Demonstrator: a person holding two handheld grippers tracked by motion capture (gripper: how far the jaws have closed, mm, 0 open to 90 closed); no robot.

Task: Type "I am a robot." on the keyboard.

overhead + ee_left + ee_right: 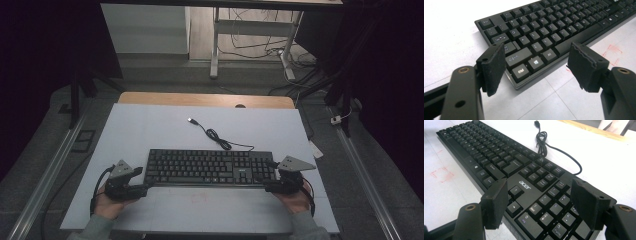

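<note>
A black keyboard [210, 167] lies flat on the white table top [150, 130], its black cable [220, 137] curling away to a USB plug at the back. My left gripper [145, 186] is at the keyboard's near left corner [524, 72], open, its jaws on either side of that corner. At the keyboard's near right end is my right gripper [267, 184], also open, jaws spread over the number pad [546, 212]. Neither holds anything.
A red square mark [441, 174] is drawn on the table in front of the keyboard. A strip of wooden table edge [205, 99] shows at the back. Beyond stand a desk frame and loose floor cables [270, 47].
</note>
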